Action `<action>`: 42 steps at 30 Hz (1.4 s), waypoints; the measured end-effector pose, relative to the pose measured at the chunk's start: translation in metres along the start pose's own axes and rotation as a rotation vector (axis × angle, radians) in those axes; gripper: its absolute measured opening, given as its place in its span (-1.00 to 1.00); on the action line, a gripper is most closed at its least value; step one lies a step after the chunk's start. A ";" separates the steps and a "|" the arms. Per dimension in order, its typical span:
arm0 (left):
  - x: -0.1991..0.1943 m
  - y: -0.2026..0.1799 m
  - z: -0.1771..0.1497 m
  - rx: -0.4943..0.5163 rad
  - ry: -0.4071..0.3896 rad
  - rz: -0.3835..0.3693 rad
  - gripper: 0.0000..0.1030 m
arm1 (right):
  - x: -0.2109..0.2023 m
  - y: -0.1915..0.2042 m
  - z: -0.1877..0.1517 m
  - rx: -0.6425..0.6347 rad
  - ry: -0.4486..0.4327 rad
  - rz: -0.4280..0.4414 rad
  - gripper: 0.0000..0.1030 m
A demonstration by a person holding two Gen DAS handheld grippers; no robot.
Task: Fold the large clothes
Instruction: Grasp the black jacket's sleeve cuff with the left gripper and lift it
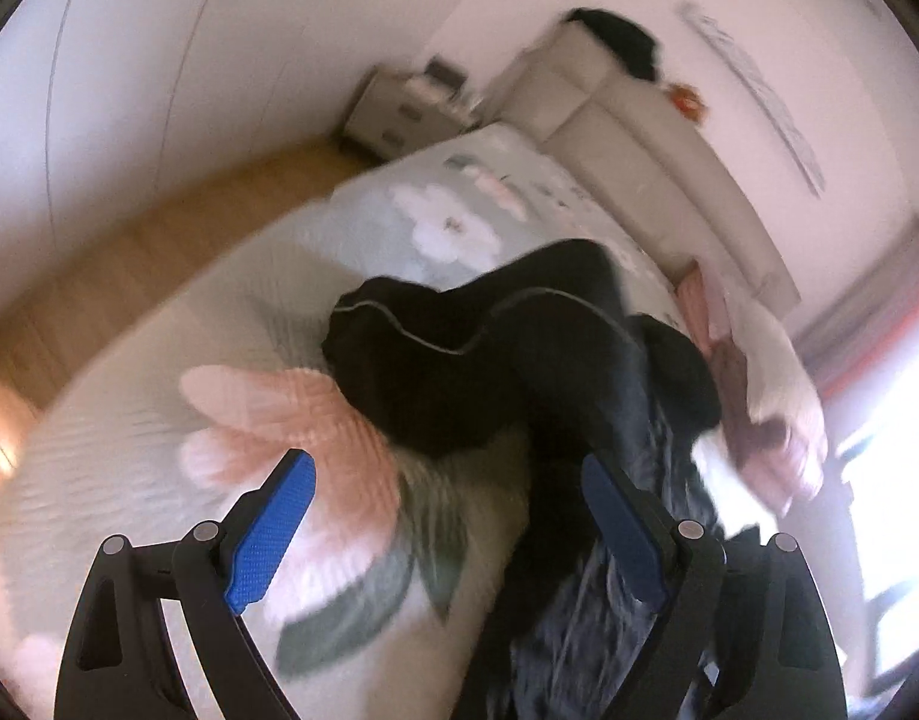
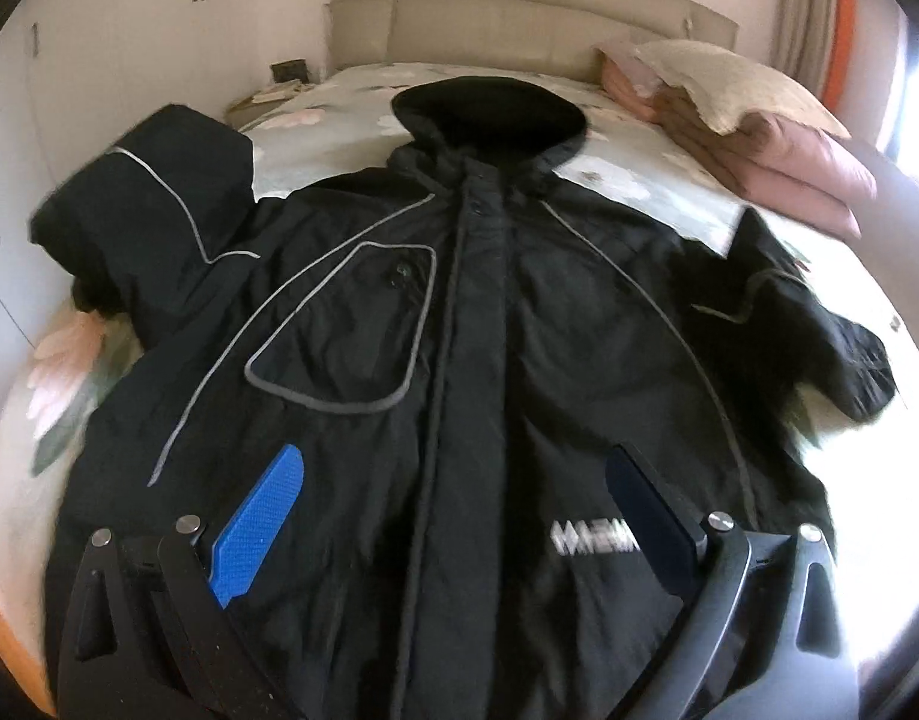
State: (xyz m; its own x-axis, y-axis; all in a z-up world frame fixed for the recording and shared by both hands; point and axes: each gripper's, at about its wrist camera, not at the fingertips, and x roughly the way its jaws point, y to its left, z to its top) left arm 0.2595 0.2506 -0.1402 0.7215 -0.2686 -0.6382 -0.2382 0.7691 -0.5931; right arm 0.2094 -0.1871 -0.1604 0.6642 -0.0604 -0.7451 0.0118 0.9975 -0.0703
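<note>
Two grippers, left gripper [image 1: 447,516] and right gripper [image 2: 453,516], both spread, empty. Jacket [image 2: 459,312] bulky, soft, slick; I'd pinch the bunched sleeve [image 2: 153,222] at 10 o'clock.

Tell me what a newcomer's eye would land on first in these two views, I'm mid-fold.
The big black hooded jacket dominates: it lies front up, spread over the floral bedspread, hood toward the headboard. One sleeve at the picture's left is bunched up rather than flat. Both tongs, left and right, stand open with nothing gripped, and folded pink bedding is stacked by the bed's far right corner.
</note>
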 end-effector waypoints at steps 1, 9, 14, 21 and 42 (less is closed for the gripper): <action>0.015 0.007 0.005 -0.025 0.007 -0.011 0.76 | 0.011 0.003 0.000 -0.016 -0.007 0.001 0.97; 0.127 0.053 0.024 -0.257 0.097 -0.141 0.73 | 0.061 -0.006 -0.030 0.033 0.063 0.063 0.97; 0.161 0.047 0.025 -0.211 0.109 -0.075 -0.35 | 0.063 -0.011 -0.032 0.070 0.066 0.068 0.97; 0.112 0.030 0.033 -0.046 -0.067 0.063 -0.64 | 0.064 -0.004 -0.031 0.033 0.076 0.043 0.98; 0.005 0.049 0.030 0.244 -0.199 0.238 -0.64 | 0.119 0.112 0.050 -0.141 0.127 0.144 0.44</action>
State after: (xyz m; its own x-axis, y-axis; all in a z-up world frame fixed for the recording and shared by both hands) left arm 0.2711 0.3041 -0.1579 0.7825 0.0331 -0.6218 -0.2697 0.9181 -0.2905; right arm 0.3266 -0.0806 -0.2240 0.5521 0.0686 -0.8309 -0.1867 0.9815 -0.0431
